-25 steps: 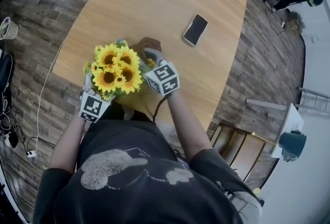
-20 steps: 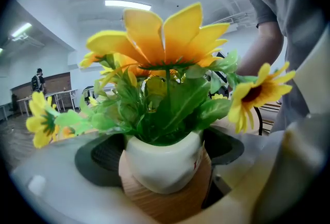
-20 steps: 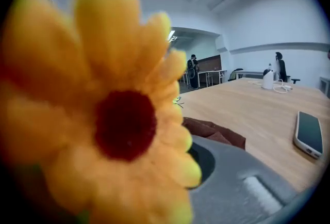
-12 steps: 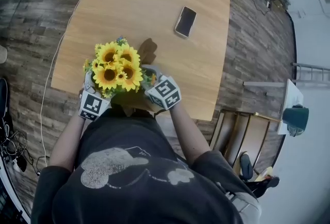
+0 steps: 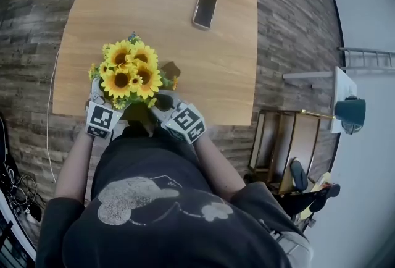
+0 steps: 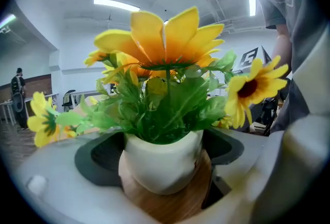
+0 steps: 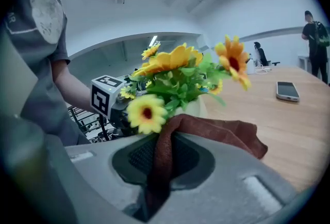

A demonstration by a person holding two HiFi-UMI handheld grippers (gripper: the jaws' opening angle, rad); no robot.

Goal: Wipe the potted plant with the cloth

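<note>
1. The potted plant (image 5: 126,74) stands at the near left corner of the worktop (image 5: 166,7), left of centre in the head view, just above the person's chest. Its yellow sunflowers hide the pot from above.
2. The left hand-held gripper (image 5: 99,100) reaches in from the lower left. In the left gripper view its jaws stand wide, with one dark pad against each side of the white pot (image 6: 162,161). It holds the plant upright, and a round wooden base shows under the pot.
3. The right hand-held gripper (image 5: 168,107) sits just right of the flowers. In the right gripper view its jaws are nearly together, pinching a reddish-brown cloth (image 7: 216,132).
4. The cloth rises out of the jaws and drapes to the right, lying close against the pot below the leaves. Whether it touches the pot cannot be made out.
5. A phone (image 5: 204,10) lies flat on the worktop in the upper middle of the head view, well apart from the plant.
</note>
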